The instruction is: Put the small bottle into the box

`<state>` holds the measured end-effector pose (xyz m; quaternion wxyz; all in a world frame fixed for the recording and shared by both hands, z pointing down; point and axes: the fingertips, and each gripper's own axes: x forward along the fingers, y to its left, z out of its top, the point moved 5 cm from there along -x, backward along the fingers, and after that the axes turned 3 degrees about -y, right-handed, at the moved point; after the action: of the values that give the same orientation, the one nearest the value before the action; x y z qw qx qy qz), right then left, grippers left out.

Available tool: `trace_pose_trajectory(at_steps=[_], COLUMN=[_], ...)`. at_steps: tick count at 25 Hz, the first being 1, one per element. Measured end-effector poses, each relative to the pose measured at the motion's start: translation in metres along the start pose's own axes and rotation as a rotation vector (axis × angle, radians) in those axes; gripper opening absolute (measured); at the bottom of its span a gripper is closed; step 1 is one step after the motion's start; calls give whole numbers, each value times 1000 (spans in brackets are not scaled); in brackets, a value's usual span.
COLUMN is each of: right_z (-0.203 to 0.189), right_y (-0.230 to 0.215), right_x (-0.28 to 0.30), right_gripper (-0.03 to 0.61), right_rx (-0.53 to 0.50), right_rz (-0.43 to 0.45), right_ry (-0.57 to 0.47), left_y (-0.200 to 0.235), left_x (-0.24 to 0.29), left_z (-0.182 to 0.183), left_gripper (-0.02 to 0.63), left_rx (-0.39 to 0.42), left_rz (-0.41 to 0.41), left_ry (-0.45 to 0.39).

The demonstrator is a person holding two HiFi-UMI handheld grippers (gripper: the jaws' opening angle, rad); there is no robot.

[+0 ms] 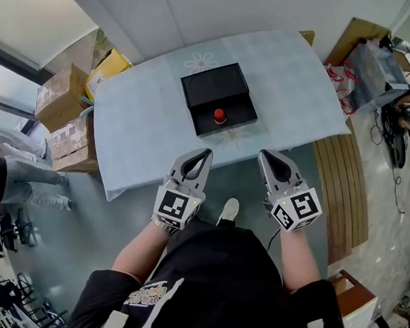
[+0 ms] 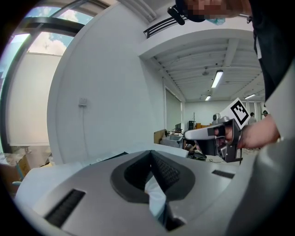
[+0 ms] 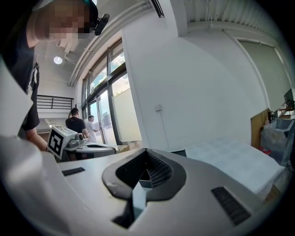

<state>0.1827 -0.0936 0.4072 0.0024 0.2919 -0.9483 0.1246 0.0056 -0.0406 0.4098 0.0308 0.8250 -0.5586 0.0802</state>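
Left tongs (image 1: pixel 203 153) at 7 o'clock, right tongs (image 1: pixel 267 156) at 5, both pinched shut, empty; bottle (image 1: pixel 220 116) seemingly already in box (image 1: pixel 217 84), little left

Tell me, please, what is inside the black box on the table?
The small bottle, red from above, stands in the front half of the black box. The rear half is a flat dark surface; what lies beneath it is covered.
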Motion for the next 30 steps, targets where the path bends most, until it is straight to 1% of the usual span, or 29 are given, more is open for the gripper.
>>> trace_pose_trajectory(at_steps=[6,12,21,30], right_z=[-1,-7,-7,-24], right_y=[28,60,120,177], right_x=[15,28,36,49], right_gripper=[8,8,8,8], right_rx=[1,-17,-23,-8], right_rz=[34,24,-67,-153], right_ry=[-2,6,1,3], left_y=[7,25,56,90], left_x=[-31,-56,-95,-132], left_z=[-1,-5,-3,-8], left_gripper=[8,8,8,8], left_rx=[-26,-52,-55,-70], left_rz=[-8,-31,-127,-200], left_ry=[34,18,-10,-25])
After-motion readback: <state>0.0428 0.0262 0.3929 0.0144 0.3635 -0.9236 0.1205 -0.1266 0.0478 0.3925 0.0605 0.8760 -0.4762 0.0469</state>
